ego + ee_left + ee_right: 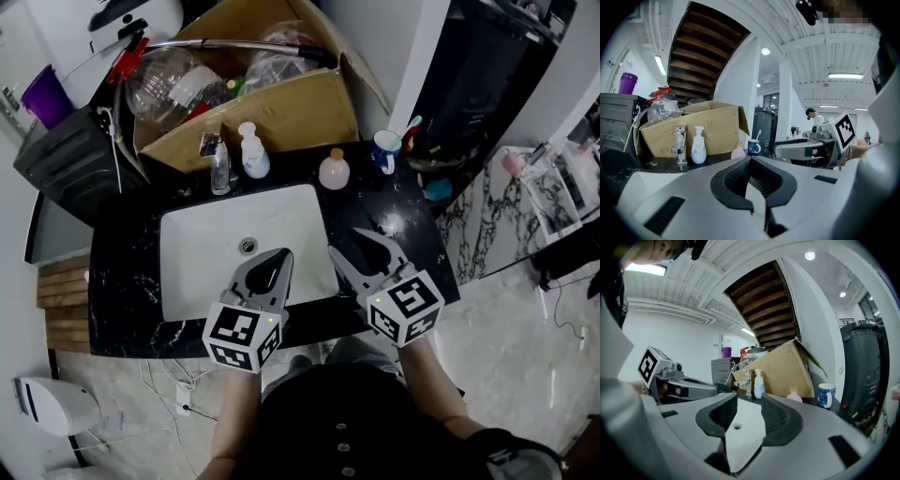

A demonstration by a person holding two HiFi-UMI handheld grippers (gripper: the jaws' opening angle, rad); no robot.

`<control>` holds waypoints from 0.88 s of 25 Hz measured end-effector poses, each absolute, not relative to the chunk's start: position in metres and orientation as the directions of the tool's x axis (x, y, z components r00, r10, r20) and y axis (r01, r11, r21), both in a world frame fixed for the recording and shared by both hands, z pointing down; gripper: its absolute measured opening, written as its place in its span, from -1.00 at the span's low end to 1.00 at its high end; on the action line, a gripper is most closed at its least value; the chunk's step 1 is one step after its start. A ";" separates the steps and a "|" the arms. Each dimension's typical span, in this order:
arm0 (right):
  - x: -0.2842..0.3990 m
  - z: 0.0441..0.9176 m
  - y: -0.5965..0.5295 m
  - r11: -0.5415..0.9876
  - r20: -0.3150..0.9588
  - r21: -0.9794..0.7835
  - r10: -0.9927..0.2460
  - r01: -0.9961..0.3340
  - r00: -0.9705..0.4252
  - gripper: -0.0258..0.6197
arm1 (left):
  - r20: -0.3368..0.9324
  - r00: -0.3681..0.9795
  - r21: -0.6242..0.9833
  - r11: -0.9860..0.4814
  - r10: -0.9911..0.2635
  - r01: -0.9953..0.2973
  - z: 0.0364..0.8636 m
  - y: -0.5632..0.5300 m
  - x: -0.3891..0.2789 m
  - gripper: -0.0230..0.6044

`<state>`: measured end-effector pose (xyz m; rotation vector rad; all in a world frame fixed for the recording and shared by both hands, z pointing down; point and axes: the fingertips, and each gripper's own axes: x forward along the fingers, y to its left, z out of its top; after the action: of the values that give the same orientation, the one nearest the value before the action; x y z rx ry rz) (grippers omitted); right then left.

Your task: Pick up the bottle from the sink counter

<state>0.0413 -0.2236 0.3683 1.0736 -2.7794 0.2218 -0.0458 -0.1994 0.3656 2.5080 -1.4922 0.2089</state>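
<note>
- The head view shows both tools over the front of the white sink (187, 281), set in a dark tabletop (122, 281).
- The left tool (284, 253) has its jaws tip to tip. The left gripper view (750, 159) confirms this, with only sink white in the hollow behind the tips.
- The right tool (349, 242) is narrowly apart and holds nothing. Its own view (749, 397) shows the drain (736, 426) through the gap.
- A pump bottle (251, 155) stands at the back of the tabletop beside the faucet (218, 164), well apart from both tools. A pink bottle (334, 172) and a mug (384, 150) stand further right.
- Both gripper views show these upright before a cardboard box (272, 103).
- Only the left gripper view shows a distant person (813, 117).
</note>
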 end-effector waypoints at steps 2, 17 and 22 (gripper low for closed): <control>0.042 0.370 -0.238 0.743 0.197 -0.083 -0.641 -0.664 -0.741 -0.45 | 0.233 0.469 0.111 -0.456 -0.852 -0.883 0.367 -0.211 -0.042 -0.87; 0.052 0.387 -0.290 0.784 0.229 -0.104 -0.580 -0.612 -0.782 -0.37 | 0.279 0.427 0.134 -0.406 -0.860 -0.904 0.388 -0.250 -0.024 -0.87; 0.052 0.390 -0.293 0.785 0.234 -0.106 -0.576 -0.610 -0.783 -0.35 | 0.288 0.437 0.139 -0.415 -0.852 -0.899 0.391 -0.255 -0.018 -0.87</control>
<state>0.0520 -0.2927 0.3900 0.9353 -2.7868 0.2616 -0.0184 -0.2551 0.3915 2.4207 -1.5141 0.2499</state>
